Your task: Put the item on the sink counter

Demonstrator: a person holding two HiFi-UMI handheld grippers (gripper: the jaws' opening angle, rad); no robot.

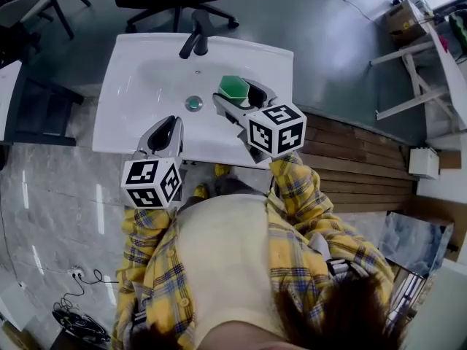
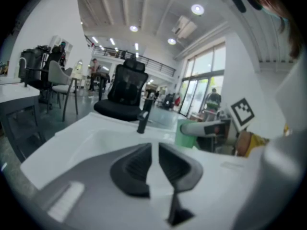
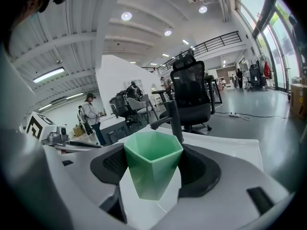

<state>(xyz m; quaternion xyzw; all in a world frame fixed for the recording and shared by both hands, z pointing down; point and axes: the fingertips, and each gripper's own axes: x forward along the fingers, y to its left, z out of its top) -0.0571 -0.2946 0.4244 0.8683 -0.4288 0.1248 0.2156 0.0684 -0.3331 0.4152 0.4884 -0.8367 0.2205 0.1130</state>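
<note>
— Where's the green cup (image 3: pixel 152 169)?
— My right gripper (image 1: pixel 244 97) has its jaws clamped on it, over the basin (image 1: pixel 164 79). My left gripper (image 2: pixel 154 164) has its jaws closed, empty. I should carry the cup right, upright, onto the bench rim (image 1: pixel 281 60) before releasing.

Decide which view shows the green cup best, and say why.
The right gripper view: the cup fills the centre, upright, rim and facets clear, gripped in the right claw. The head view shows only its top from above. The left gripper view shows a small green patch, partly covered by that claw.

Open office hall: desks, swivel chairs (image 3: pixel 192 92)
</note>
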